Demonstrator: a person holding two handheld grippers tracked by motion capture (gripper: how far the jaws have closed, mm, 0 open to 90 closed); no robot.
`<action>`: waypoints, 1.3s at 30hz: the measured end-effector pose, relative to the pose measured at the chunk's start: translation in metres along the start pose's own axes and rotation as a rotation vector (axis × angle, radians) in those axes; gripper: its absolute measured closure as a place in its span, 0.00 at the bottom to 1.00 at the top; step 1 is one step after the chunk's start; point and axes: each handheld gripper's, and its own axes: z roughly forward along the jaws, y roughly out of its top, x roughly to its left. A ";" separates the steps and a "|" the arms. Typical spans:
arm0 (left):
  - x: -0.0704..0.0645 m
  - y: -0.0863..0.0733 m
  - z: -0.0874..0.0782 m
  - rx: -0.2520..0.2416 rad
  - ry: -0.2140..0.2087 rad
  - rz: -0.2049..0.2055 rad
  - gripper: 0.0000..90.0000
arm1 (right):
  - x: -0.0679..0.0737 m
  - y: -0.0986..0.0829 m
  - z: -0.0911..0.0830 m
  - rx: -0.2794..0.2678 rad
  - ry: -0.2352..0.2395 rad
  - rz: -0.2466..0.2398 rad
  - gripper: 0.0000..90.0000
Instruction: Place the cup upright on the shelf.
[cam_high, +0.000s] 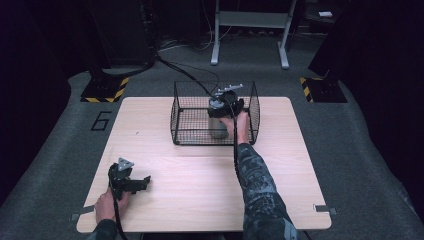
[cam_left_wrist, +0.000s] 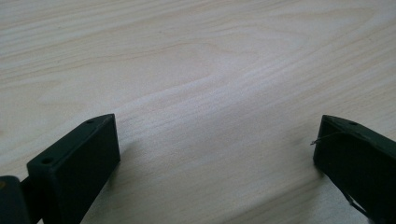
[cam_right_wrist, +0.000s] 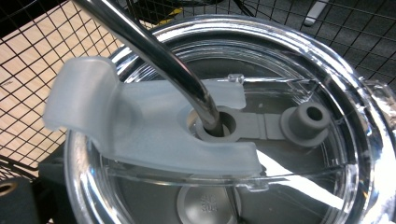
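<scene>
The right gripper reaches into the black wire basket at the far side of the table, right at a grey tumbler standing upright on the basket floor; its own view looks straight down on the tumbler's clear lid, the frosted flip tab and the metal straw passing through the lid's hole. How its jaws stand cannot be told from here (the lid is pressed too close to the camera). My reading is that this is the moment of either grasping or setting down the tumbler inside the basket; the next move calls for a straight vertical path clear of the wire rim. The left gripper rests idle near the front left corner, jaws wide apart and holding nothing. The light wooden table stands on grey carpet in a dim room.
</scene>
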 end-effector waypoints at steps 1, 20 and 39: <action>0.000 0.000 0.000 0.000 -0.002 0.000 0.00 | 0.000 0.000 0.000 0.000 -0.003 -0.001 0.04; 0.000 0.000 0.001 -0.007 0.003 0.000 0.00 | 0.003 0.004 -0.007 0.096 0.009 -0.012 0.00; 0.001 0.000 0.000 0.008 0.002 0.021 0.00 | -0.007 0.004 -0.053 0.103 0.049 -0.002 0.00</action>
